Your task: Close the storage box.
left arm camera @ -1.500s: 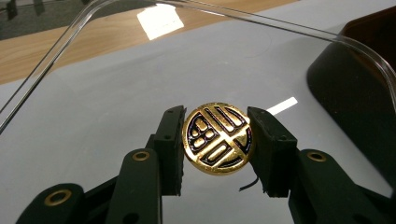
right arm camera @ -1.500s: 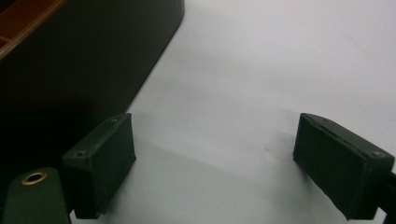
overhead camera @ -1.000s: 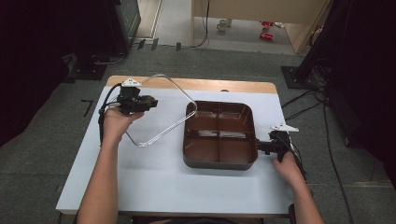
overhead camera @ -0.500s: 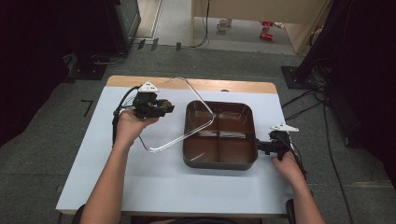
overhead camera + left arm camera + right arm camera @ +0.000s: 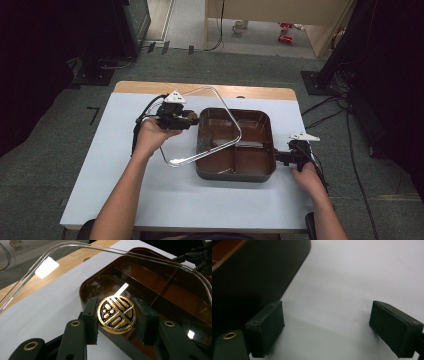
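The left gripper (image 5: 117, 318) clamps the lid's gold knob (image 5: 117, 318); the clear lid (image 5: 202, 125) hangs tilted beyond its jaws, half over the brown tray (image 5: 252, 174). The right gripper (image 5: 327, 327), jaws wide and empty, sits just beside the tray's far wall.

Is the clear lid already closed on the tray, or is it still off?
Off: the lid, held by the left gripper, tilts half over the tray.

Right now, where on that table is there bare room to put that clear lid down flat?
The widest bare patch is the table's left side, left of the brown tray and the left gripper. A bare strip also runs along the near edge. It is crowded on the right: the tray, the clear lid and the right gripper sit there.
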The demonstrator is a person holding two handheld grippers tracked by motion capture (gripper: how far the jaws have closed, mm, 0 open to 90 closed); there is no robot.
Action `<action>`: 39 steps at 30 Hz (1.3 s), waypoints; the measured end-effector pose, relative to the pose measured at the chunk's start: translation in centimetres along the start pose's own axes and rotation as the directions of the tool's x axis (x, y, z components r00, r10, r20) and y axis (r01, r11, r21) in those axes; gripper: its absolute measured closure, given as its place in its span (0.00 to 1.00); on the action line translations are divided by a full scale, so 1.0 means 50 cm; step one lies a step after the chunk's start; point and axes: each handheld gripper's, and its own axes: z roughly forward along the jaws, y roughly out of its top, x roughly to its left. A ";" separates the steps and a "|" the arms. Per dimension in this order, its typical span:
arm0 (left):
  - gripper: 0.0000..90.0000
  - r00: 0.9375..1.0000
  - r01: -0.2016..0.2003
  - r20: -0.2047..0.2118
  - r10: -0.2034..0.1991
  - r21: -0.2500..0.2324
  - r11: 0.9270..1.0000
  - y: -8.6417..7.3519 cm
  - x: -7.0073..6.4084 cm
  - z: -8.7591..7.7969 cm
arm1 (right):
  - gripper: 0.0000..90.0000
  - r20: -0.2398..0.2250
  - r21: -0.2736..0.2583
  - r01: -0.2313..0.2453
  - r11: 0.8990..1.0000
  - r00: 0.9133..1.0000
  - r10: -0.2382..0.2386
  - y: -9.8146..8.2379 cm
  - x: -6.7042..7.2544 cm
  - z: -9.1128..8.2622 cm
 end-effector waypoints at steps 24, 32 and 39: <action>0.66 0.980 -0.156 0.135 0.146 0.067 0.985 0.036 -0.060 0.114 | 0.13 0.000 0.000 0.002 1.000 1.000 -0.002 0.000 0.000 0.000; 0.66 0.963 -0.208 0.191 0.189 0.081 0.975 0.040 -0.085 0.148 | 0.13 0.001 0.001 0.002 1.000 1.000 -0.002 0.000 0.000 0.000; 0.66 0.948 -0.240 0.234 0.213 0.094 0.966 0.046 -0.104 0.177 | 0.13 0.001 0.001 0.002 1.000 1.000 -0.002 0.000 0.000 0.000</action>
